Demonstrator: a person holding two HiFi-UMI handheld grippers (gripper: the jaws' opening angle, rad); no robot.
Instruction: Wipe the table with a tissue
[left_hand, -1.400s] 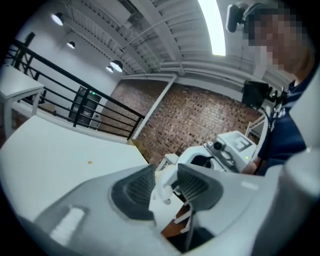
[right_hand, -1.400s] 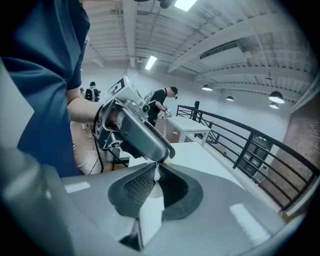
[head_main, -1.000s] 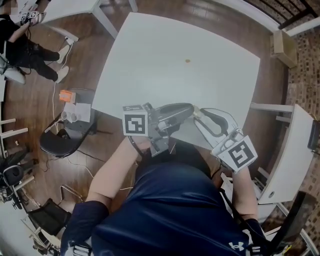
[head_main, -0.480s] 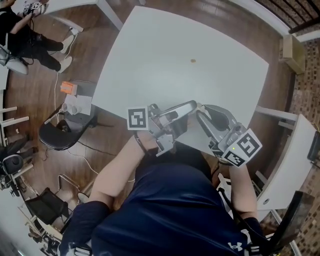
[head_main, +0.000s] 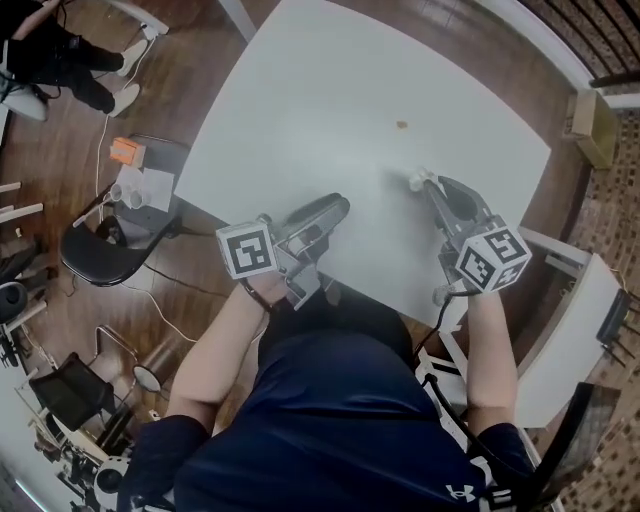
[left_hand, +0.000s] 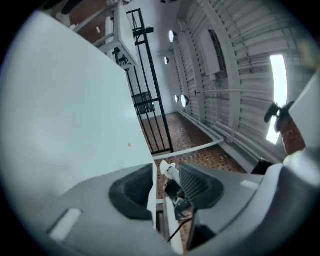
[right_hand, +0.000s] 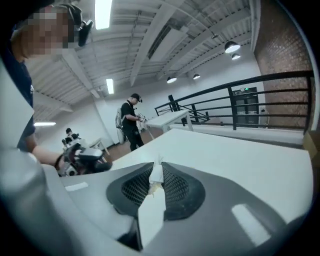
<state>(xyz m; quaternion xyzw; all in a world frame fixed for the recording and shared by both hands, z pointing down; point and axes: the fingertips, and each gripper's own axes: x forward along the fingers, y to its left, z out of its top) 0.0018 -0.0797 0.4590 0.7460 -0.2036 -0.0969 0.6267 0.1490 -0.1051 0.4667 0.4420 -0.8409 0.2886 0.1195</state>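
Note:
A white table (head_main: 330, 110) carries a small brown spot (head_main: 401, 125), which also shows in the left gripper view (left_hand: 129, 145). My right gripper (head_main: 420, 183) reaches over the table's near right part. Its jaws are closing, and a small white tissue (right_hand: 156, 176) is pinched between the pads, sticking out past the tips (head_main: 417, 181). My left gripper (head_main: 338, 203) lies at the near edge, pointing toward the right one. Its jaws (left_hand: 167, 172) are opening and hold nothing. Through their gap I see the right gripper's tip with the tissue.
A black chair (head_main: 110, 255) with small items stands on the wooden floor to the left. Another white table (head_main: 570, 330) is close on the right. A cardboard box (head_main: 590, 130) sits far right. One person (right_hand: 131, 122) stands beyond the table.
The two grippers met tip to tip over the near edge, then parted and came down. The left one opened and let go of the tissue; the right one closed on it.

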